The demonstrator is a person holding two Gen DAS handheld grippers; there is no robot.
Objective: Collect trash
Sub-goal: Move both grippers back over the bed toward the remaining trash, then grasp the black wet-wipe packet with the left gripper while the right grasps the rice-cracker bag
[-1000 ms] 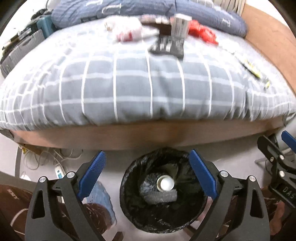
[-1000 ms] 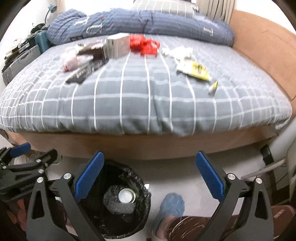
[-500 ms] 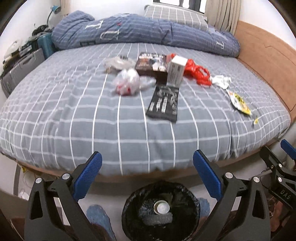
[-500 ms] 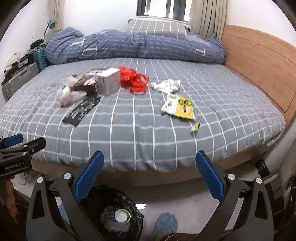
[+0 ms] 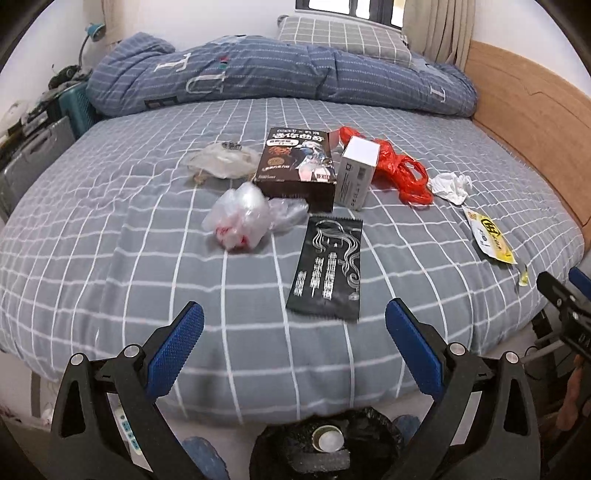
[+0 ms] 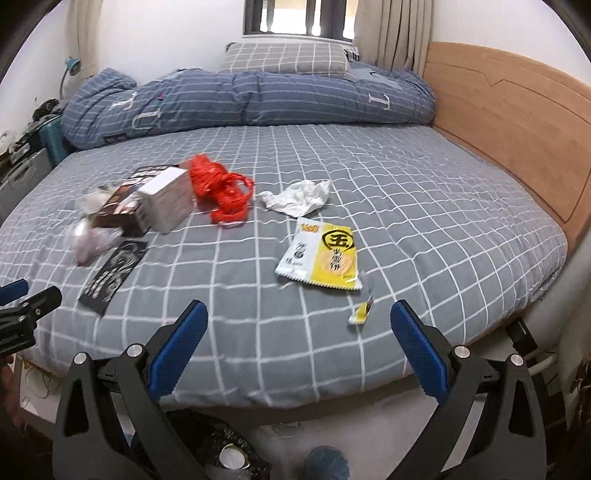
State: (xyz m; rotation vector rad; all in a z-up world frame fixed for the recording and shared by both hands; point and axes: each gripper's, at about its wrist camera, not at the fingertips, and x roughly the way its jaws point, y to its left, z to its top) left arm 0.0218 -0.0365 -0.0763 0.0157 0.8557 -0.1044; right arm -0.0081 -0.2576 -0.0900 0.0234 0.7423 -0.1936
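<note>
brightness: pretty even and soft, room's well lit, nothing murky
light source: daylight from the window at 12 o'clock, panes a bit blown out
shadows: weak, just faint ones under the bed litter
glare: small shiny spots on the black wrapper
blur: right wrist view smeared around 9 o'clock, left one sharper
distortion: heavy fisheye, bed edge bows, dark corners at 1, 5, 7 and 11 o'clock
focus: grippers at 6 o'clock look crisp enough

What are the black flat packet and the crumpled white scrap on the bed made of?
Black flat packet: likely glossy plastic film, judging by its sheen and serrated end seals. Crumpled white scrap: probably matte tissue or paper, given its soft creases without shine.
</note>
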